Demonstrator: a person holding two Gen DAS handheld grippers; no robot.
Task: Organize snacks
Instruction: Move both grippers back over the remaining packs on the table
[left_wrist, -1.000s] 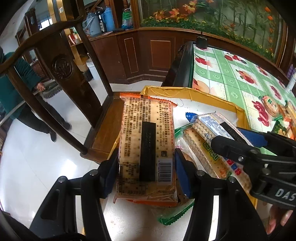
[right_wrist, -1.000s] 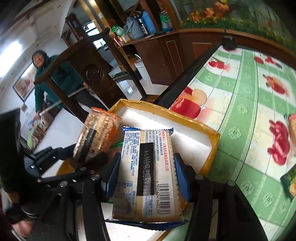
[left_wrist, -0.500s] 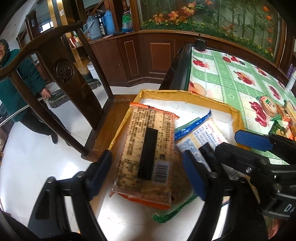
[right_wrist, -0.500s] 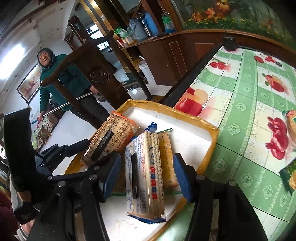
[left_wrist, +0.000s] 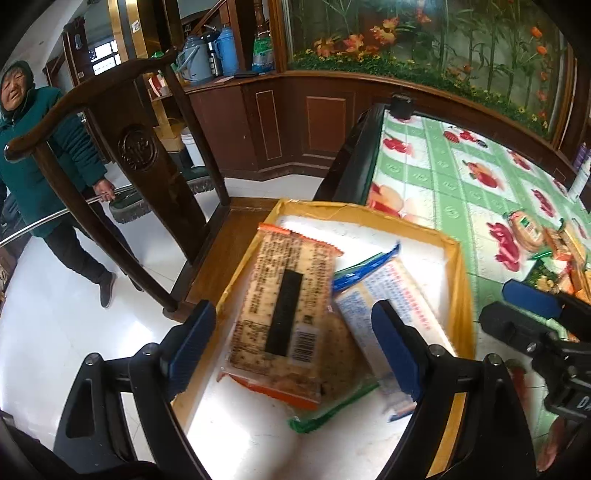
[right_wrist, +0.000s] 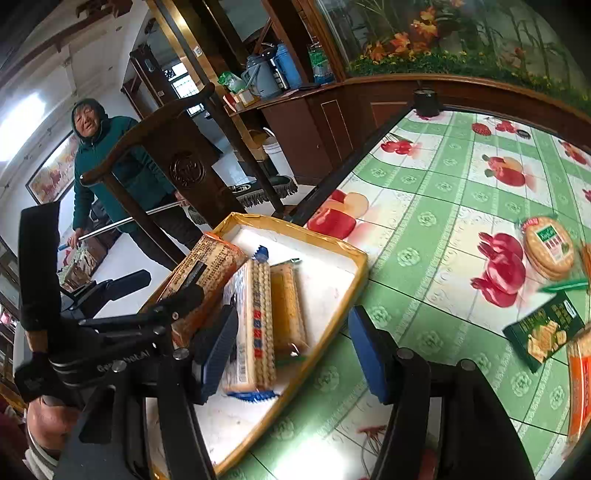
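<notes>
Two hand-held grippers are hovering over a shallow yellow-rimmed box (left_wrist: 458, 258) that is sitting at the edge of a bench (right_wrist: 443, 206) covered in a green fruit-print cloth. The left gripper (left_wrist: 291, 347) is standing released, its blue fingers (left_wrist: 192, 343) spread wide on either side of an orange-edged cracker packet (left_wrist: 284, 306) without pressing it; the jaws have just been opening. The packet is lying label-up in the box, leaning on its neighbours. The right gripper (right_wrist: 295, 354) has also just been opening, and its fingers (right_wrist: 218, 350) are empty: a blue-edged biscuit packet (right_wrist: 255, 321) is standing on its side in the box, touching a green-trimmed one (right_wrist: 286, 306), apparently so the packs line up in a row. More snacks, a round cracker pack (right_wrist: 548, 247) and a dark green carton (right_wrist: 543, 328), are waiting on the bench well apart from the box. Whether the left packet is resting flat is hard to tell through the blur. A person in a green coat (left_wrist: 33, 147) is holding a mop beyond a wooden chair (left_wrist: 140, 155).
</notes>
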